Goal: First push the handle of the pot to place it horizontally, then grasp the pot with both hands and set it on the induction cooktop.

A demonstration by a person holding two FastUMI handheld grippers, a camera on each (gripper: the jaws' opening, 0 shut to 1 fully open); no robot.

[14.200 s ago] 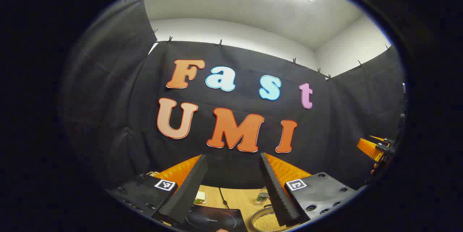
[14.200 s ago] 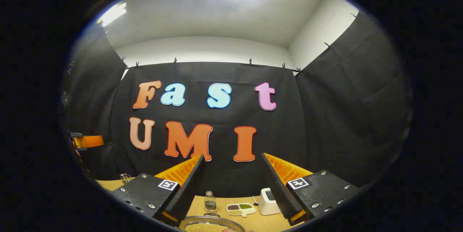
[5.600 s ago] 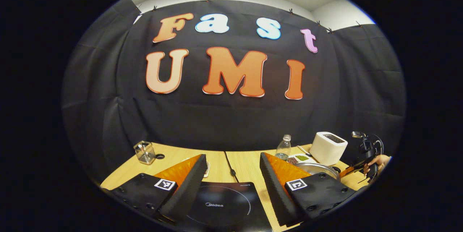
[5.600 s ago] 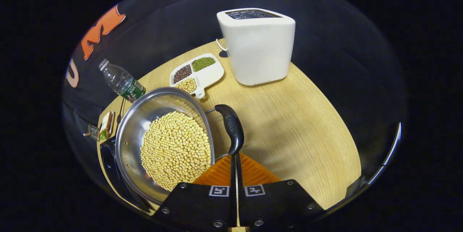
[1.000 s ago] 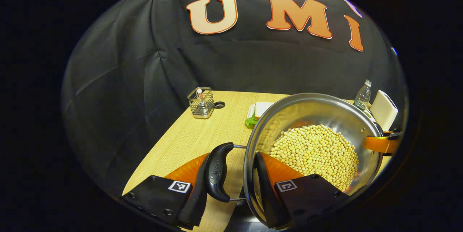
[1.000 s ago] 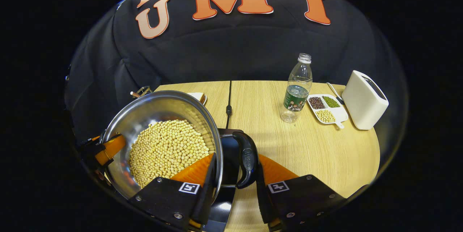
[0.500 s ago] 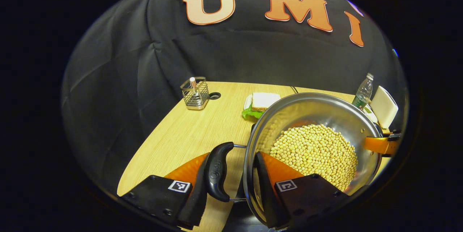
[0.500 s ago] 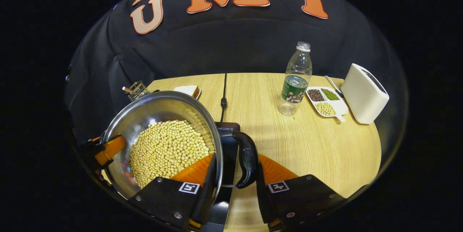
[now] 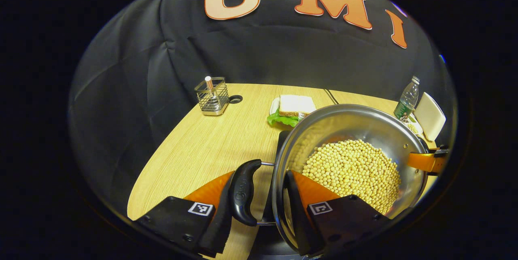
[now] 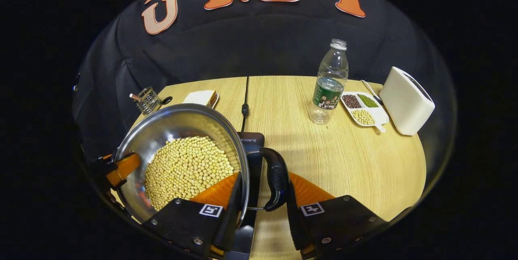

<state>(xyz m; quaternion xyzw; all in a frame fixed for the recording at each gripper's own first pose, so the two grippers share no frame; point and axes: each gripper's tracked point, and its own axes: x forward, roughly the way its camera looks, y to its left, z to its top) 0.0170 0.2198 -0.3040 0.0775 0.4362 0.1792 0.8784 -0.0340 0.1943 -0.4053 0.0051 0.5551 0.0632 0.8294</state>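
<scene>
A steel pot [image 9: 352, 124] full of pale beans [image 9: 352, 169] is held between both grippers over the black induction cooktop [image 10: 253, 142]; I cannot tell whether its base touches. My left gripper [image 9: 259, 173] is shut on it, one finger outside the black left handle [image 9: 242, 191] and the other inside the pot wall. My right gripper [image 10: 264, 179] is shut the same way around the right handle [image 10: 277, 177] and the rim. In the left gripper view the right gripper [image 9: 425, 160] shows at the pot's far side. In the right gripper view the left gripper [image 10: 121, 169] shows likewise. Both handles lie level.
On the wooden table [image 10: 356, 163] stand a water bottle [image 10: 330, 86], a divided dish of beans [image 10: 364, 112] and a white toaster [image 10: 406, 102] to the right. A sandwich [image 9: 293, 108] and a wire holder [image 9: 211, 96] lie behind the pot. A cable [image 10: 244, 102] runs from the cooktop to the back.
The pot, still gripped at both handles, has moved back toward me over the cooktop, whose back edge now shows. The sandwich and holder appear farther from the pot.
</scene>
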